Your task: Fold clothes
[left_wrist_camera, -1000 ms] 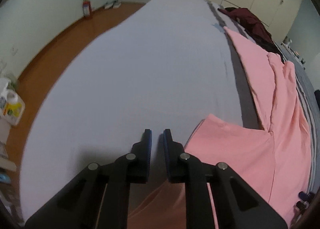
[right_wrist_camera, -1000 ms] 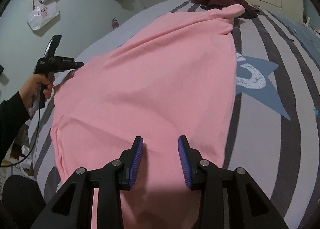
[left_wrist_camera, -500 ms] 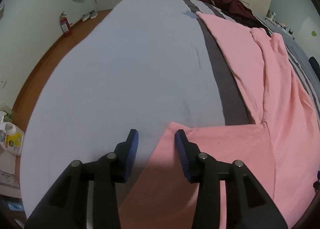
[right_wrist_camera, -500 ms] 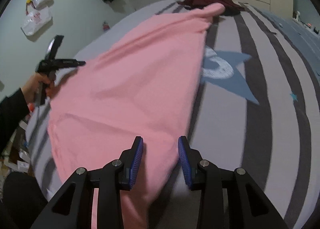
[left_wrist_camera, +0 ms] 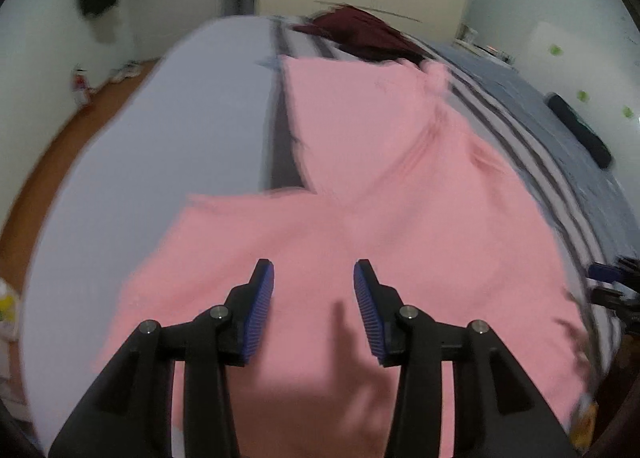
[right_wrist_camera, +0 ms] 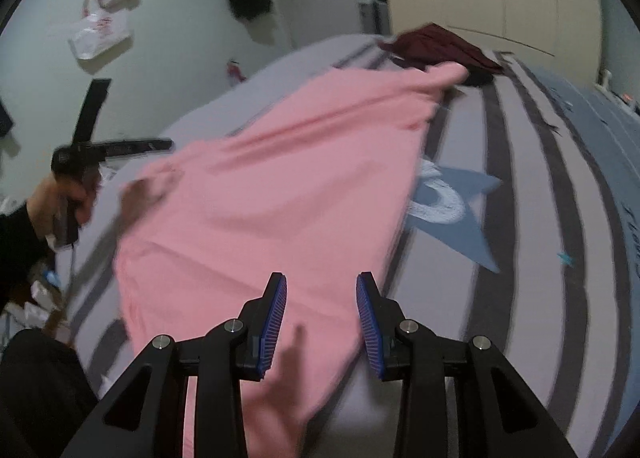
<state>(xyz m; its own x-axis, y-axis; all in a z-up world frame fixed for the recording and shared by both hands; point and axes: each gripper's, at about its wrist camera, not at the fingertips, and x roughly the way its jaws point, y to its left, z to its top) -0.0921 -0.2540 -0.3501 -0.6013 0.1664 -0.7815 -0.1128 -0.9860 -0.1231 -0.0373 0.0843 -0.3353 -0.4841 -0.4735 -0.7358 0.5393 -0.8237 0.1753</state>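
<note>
A pink garment (left_wrist_camera: 360, 210) lies spread on the bed, one flap folded toward the near left edge. It also shows in the right wrist view (right_wrist_camera: 280, 186), stretching away toward the far end. My left gripper (left_wrist_camera: 314, 278) is open and empty, hovering over the pink cloth. My right gripper (right_wrist_camera: 322, 290) is open and empty above the garment's near right edge. In the right wrist view the left gripper (right_wrist_camera: 116, 146) shows at the left, held in a hand.
The bed (left_wrist_camera: 168, 130) has a pale grey sheet on the left and a striped cover (right_wrist_camera: 540, 178) with a blue star (right_wrist_camera: 460, 198). A dark red garment (left_wrist_camera: 360, 30) lies at the far end. Wooden floor (left_wrist_camera: 44, 150) lies left of the bed.
My left gripper opened wide and swung right, from the grey sheet to over the pink garment. The right gripper shifted slightly; the views are motion-blurred.
</note>
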